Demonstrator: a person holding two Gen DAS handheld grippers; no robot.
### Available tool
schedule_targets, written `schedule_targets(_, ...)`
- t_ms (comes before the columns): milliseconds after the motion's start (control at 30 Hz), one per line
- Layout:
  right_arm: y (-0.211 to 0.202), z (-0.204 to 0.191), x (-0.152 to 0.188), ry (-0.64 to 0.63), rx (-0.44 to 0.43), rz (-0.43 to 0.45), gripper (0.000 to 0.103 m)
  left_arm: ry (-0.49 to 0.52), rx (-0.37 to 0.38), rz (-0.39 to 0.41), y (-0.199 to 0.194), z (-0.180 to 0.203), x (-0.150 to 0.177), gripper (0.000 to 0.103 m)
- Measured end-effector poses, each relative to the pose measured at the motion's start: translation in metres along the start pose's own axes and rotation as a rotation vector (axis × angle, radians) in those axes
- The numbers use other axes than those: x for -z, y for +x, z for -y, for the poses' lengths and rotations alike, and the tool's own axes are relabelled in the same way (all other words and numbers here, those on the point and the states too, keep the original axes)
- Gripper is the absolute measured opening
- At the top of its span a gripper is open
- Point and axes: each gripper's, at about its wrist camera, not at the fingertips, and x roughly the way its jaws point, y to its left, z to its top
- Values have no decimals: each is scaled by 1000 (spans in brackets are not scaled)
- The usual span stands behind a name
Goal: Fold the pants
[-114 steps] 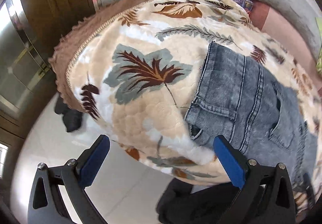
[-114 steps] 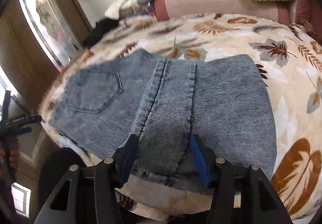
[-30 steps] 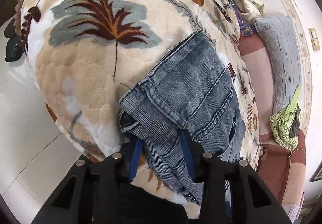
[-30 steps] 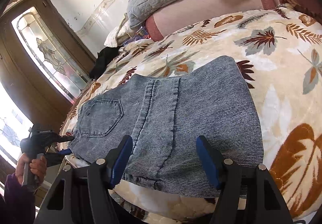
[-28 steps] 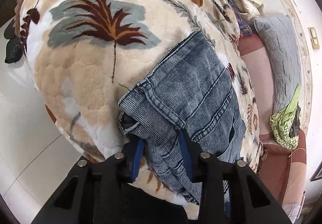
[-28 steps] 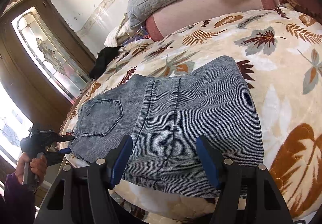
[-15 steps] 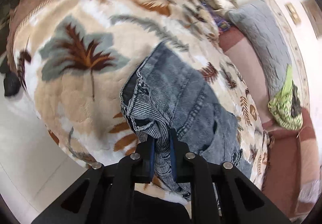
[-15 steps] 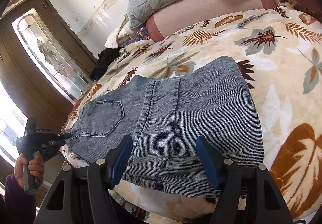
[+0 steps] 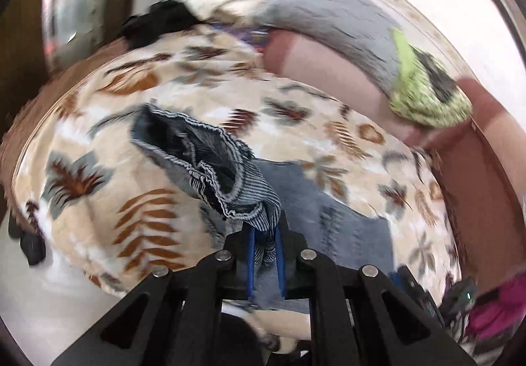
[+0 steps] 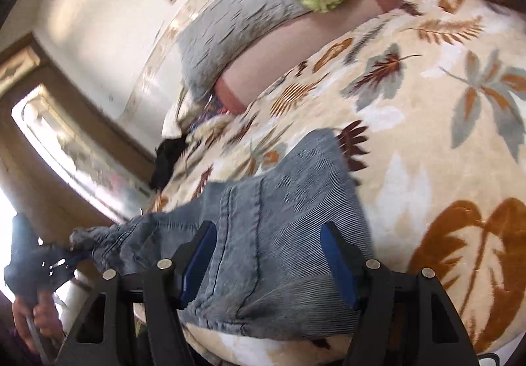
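Note:
Blue denim pants [image 10: 279, 234] lie folded on a leaf-patterned blanket [image 10: 427, 142]. In the left wrist view my left gripper [image 9: 263, 256] is shut on the waistband end of the pants [image 9: 210, 162], which hangs lifted and bunched above the blanket. The right wrist view shows that same left gripper [image 10: 77, 256], held by a hand at the far left, pulling the waistband up. My right gripper [image 10: 269, 264] stands open over the pants' near edge, blue pads on either side of the denim and not pressing on it.
A pink headboard cushion [image 9: 328, 70], a grey pillow [image 9: 335, 14] and a green patterned cloth [image 9: 424, 93] lie along the far side of the bed. A black garment [image 9: 161, 20] rests at the far corner by the wooden door [image 10: 65, 149]. Floor shows below the blanket's edge.
My left gripper closed on the waistband and lifted it up and inward over the pants, rolling as it rose. My right gripper stayed open and rolled a little over the near edge.

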Motion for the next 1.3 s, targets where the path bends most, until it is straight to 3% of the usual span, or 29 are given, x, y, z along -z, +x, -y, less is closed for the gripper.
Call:
schedule_targets(267, -12, 47, -13, 244, -21, 60, 69, 243, 108, -79, 19, 108, 16, 10)
schedule_targets(433, -19, 85, -14, 436, -49, 97, 69, 410, 186, -197, 53, 181, 50, 11)
schedule_targets(500, -21, 87, -15, 443, -52, 109, 69, 382, 218, -285, 71, 190, 59, 11)
schedule_targets(567, -22, 86, -16, 437, -54, 107, 69, 337, 268, -312, 75, 187, 60, 11)
schedule_targets(733, -24, 89, -16, 435, -48, 107, 69, 311, 244, -225, 53, 160, 42, 11)
schedule_targets(867, -21, 81, -16, 402, -20, 90, 69, 257, 147, -186, 54, 120, 30, 11)
schedule_targets(1000, -23, 60, -21, 279, 15, 47, 69, 202, 79, -228, 68, 83, 36, 11)
schedule_targets(1300, 1, 35, -28, 127, 31, -94, 69, 128, 40, -288, 91, 43, 56, 11)
